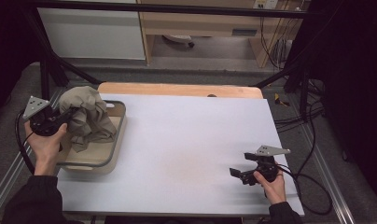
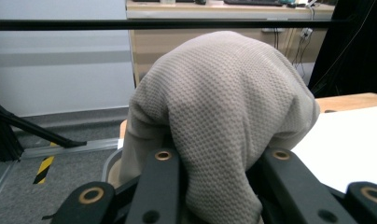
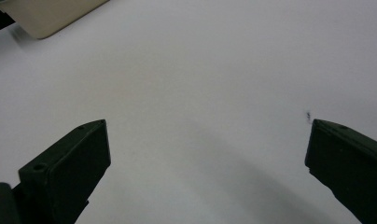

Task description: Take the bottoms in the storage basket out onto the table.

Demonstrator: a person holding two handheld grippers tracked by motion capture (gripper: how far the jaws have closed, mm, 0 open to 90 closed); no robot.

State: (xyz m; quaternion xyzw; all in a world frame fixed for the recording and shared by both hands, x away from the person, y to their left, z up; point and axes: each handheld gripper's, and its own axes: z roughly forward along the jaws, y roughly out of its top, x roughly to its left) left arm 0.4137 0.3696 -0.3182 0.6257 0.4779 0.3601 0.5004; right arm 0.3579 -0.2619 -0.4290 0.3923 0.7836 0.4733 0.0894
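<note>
Table: a wide rectangular table with a pale grey-white top (image 1: 186, 149) and a light wooden edge along the far side; most of its surface is bare.
Bin: a shallow cream plastic bin with a grey rim (image 1: 115, 140) that sits on the table's left edge, near the person's left hand.
Garment: a bunched beige knitted garment with a honeycomb weave (image 1: 86, 116), lifted in a heap above the bin; its lower folds hang down into the bin, and whether they rest on the bottom cannot be made out. In the left gripper view the knit (image 2: 224, 107) domes up over the jaws and a fold drops down between them.
Left gripper: a black two-jaw tool with a grey three-cornered plate on top (image 1: 60, 120), held in the person's left hand at the bin's left side. Its jaws are clenched on the knitted fabric, gripping a thick fold.
Right gripper: a matching black tool (image 1: 238, 173) held low over the bare table top at the near right, well apart from the garment. Its jaws (image 3: 205, 168) stand wide apart with nothing between them.
Progress: by my reading, the work looks like taking the garment out of the bin. The grasp is made and the fabric is raised, so the lift is under way. What seems left is clearing the bin's rim, carrying the garment over the open table, and probably bringing in the free right gripper to take a second hold.
</note>
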